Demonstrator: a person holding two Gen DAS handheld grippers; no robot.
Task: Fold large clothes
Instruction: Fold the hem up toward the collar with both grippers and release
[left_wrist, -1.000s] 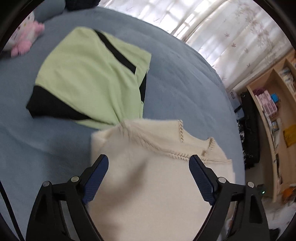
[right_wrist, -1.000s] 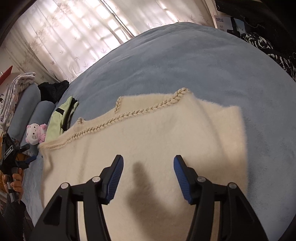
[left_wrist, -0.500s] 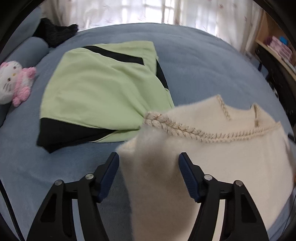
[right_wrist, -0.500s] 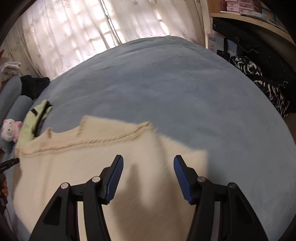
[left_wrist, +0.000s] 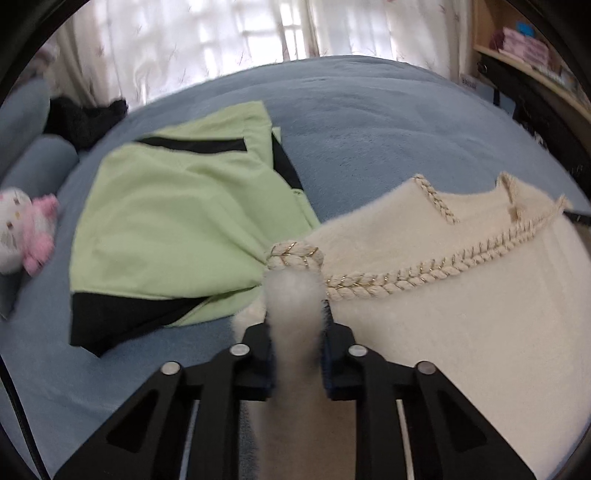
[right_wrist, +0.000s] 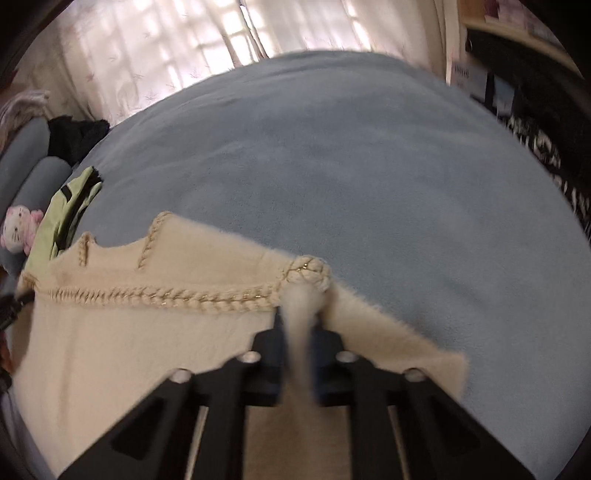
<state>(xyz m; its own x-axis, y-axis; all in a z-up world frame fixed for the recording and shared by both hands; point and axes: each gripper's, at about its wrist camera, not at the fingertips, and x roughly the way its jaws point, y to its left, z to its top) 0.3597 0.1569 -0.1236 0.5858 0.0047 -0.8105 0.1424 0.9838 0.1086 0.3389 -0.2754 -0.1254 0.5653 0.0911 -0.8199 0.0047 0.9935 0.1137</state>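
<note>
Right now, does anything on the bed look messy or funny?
The green top lies crooked and rumpled, one corner tucked under the cream sweater. The left gripper and right gripper each pinch a sweater corner.

Place: a home bedroom.
Bed: blue cover.
Beyond bed: sheer curtains.
Bed's left edge: pink plush toy.
Right of bed: wooden shelf.

no text legible, white label by the shelf carries dark print, too blurred to read
</note>
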